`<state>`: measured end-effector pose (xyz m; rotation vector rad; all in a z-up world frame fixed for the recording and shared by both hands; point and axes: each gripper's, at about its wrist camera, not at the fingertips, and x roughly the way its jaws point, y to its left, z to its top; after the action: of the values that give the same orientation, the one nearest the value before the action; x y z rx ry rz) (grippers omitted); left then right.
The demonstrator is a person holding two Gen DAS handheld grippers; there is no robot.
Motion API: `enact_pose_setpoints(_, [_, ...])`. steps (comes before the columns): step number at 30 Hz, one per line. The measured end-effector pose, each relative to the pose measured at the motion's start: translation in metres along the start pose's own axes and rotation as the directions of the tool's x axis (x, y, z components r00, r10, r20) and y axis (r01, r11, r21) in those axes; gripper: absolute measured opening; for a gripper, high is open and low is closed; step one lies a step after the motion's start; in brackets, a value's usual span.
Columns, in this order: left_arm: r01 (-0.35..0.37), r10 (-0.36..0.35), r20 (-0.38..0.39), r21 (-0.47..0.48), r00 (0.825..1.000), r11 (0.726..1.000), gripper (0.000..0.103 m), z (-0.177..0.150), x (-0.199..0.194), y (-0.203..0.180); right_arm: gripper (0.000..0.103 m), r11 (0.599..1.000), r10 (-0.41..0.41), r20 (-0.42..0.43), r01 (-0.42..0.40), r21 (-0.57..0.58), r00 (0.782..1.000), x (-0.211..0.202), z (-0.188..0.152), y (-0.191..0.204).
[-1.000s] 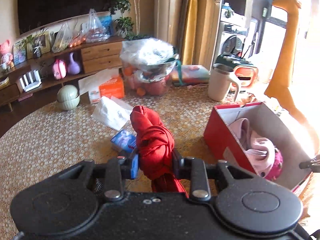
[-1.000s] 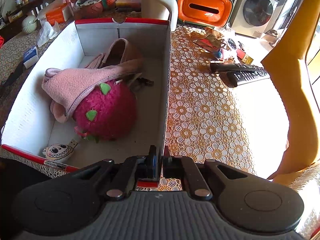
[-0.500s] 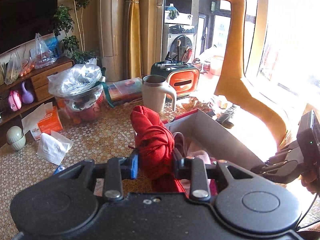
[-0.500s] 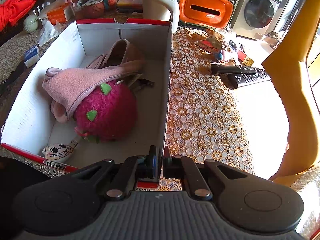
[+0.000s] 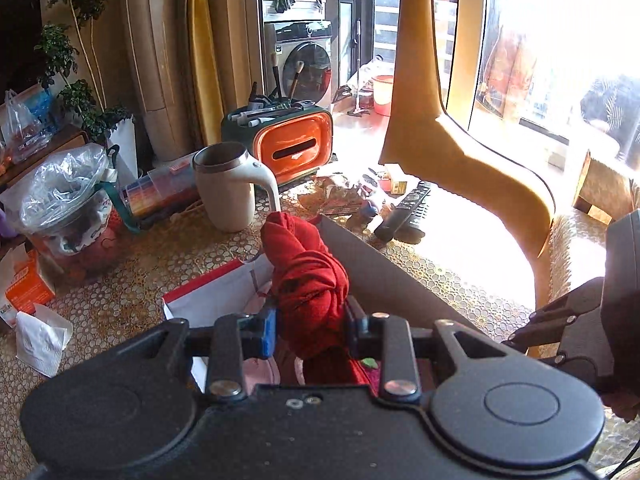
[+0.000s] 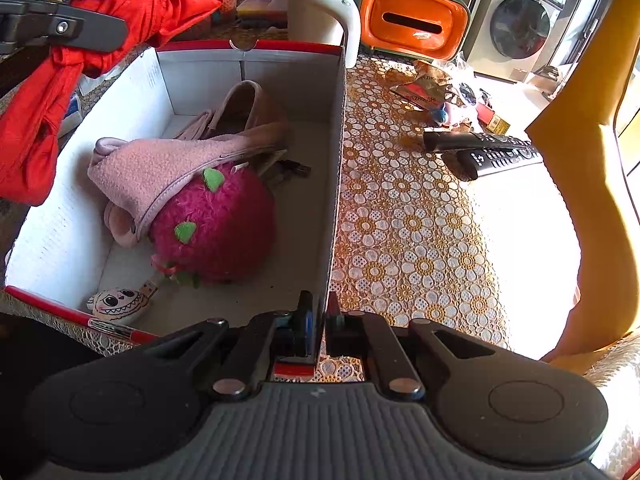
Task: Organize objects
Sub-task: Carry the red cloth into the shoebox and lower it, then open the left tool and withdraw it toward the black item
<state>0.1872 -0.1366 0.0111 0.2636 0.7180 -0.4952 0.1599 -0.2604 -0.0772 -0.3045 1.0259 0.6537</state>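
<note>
Right-wrist view alone shows red cloth [image 6: 48, 92] hanging over box [image 6: 338, 168].

From where I look, a cream mug [image 5: 230, 188] stands on the lace-patterned tablecloth [image 6: 404, 216], and everything else I place by that mug. Just behind it to the right sits an orange tissue holder [image 5: 294, 148] with pens on top, with a washing machine [image 5: 300, 64] farther back beyond it. Two black remotes [image 6: 486, 152] lie well to the mug's right beside some snack wrappers [image 6: 420, 88], and a plastic-covered basket [image 5: 66, 200] sits to its left.
</note>
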Motion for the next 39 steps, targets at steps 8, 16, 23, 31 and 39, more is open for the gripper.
enact_pose_setpoints(8, [-0.026,0.031,-0.103,0.048,0.994,0.999,0.03,0.007,0.052,-0.009,0.006,1.0,0.02,0.013,-0.02,0.024,1.0,-0.002,0.002,-0.005])
enact_pose_setpoints(16, [-0.046,0.041,-0.2,-0.019,0.979,0.999,0.031,-0.005,0.091,0.007,0.006,0.999,0.032,0.013,-0.033,0.026,0.999,-0.002,0.003,-0.007])
enact_pose_setpoints(23, [-0.079,0.078,-0.26,0.005,0.962,0.997,0.033,-0.015,0.111,0.008,0.006,0.999,0.037,0.012,-0.038,0.027,0.999,-0.001,0.003,-0.008])
enact_pose_setpoints(31, [-0.097,0.1,-0.309,0.024,0.946,0.995,0.037,-0.024,0.125,0.007,0.006,0.999,0.036,0.006,-0.037,0.025,0.999,0.001,0.001,-0.006])
enact_pose_setpoints(39, [-0.14,0.142,-0.316,0.028,0.938,0.99,0.059,-0.027,0.125,0.01,0.006,0.999,0.033,0.001,-0.033,0.025,0.999,0.001,-0.001,-0.006])
